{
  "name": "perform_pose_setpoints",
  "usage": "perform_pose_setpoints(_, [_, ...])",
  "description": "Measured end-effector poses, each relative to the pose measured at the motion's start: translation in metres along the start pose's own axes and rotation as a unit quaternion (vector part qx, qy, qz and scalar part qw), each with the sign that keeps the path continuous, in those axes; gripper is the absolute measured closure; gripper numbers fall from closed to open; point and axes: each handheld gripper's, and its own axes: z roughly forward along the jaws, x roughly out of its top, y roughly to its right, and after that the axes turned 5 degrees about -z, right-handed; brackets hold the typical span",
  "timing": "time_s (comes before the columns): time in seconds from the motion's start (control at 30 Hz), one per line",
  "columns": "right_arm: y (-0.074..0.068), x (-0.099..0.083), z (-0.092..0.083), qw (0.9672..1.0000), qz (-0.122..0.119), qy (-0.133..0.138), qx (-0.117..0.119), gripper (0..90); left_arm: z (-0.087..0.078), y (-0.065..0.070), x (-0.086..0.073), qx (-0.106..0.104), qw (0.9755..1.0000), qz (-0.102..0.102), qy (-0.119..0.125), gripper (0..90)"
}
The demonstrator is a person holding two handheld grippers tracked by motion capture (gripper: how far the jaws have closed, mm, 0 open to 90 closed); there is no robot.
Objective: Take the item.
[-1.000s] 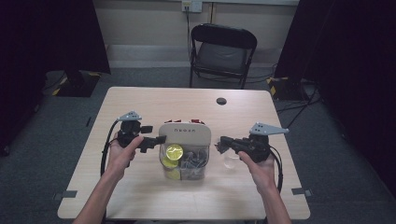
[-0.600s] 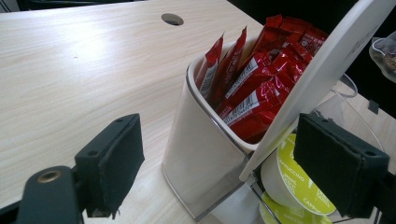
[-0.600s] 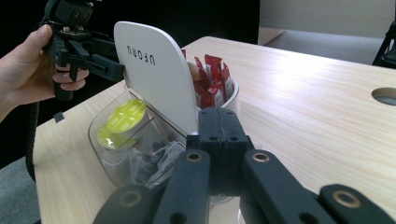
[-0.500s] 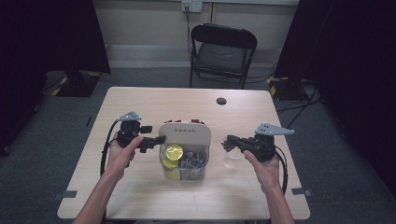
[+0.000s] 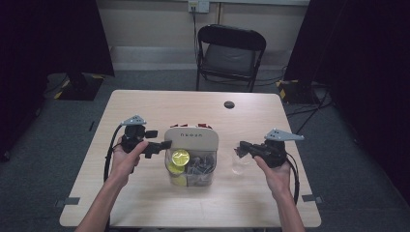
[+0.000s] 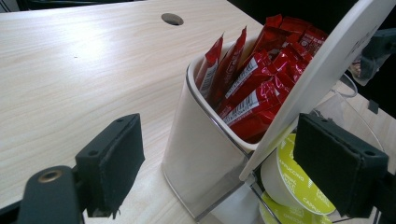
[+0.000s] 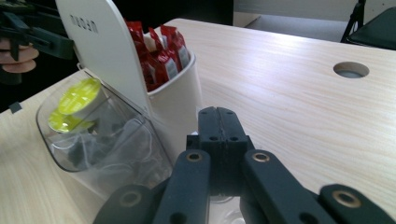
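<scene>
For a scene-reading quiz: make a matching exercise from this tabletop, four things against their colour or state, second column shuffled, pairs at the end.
Things:
1. sachets
2. coffee capsule
3. right gripper
4. left gripper

Colour or state:
A. jaws pressed together, nothing between the tips
B. red, standing upright in the white rear compartment of the organiser
C. lime-green lid, lying in the clear front bin
D. jaws apart, at either side of the organiser's corner

Pairs: 1-B, 2-C, 3-A, 4-D
</scene>
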Motion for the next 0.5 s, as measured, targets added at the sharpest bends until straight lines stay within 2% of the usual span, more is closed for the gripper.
perform_pose_setpoints(0.13, [0.0024,-0.0039,0.0020,1.0000,-0.001,-0.002,-0.005,90.0,0.0000,0.0000,-0.0003,0.000,1.0000,-0.002,0.001,15.8])
perform_pose_setpoints(0.5, [0.0035,-0.0086,0.0100,0.9995,-0.004,-0.028,-0.014,90.0,-0.0004,-0.0003,-0.0006,0.001,1.0000,-0.002,-0.001,15.8])
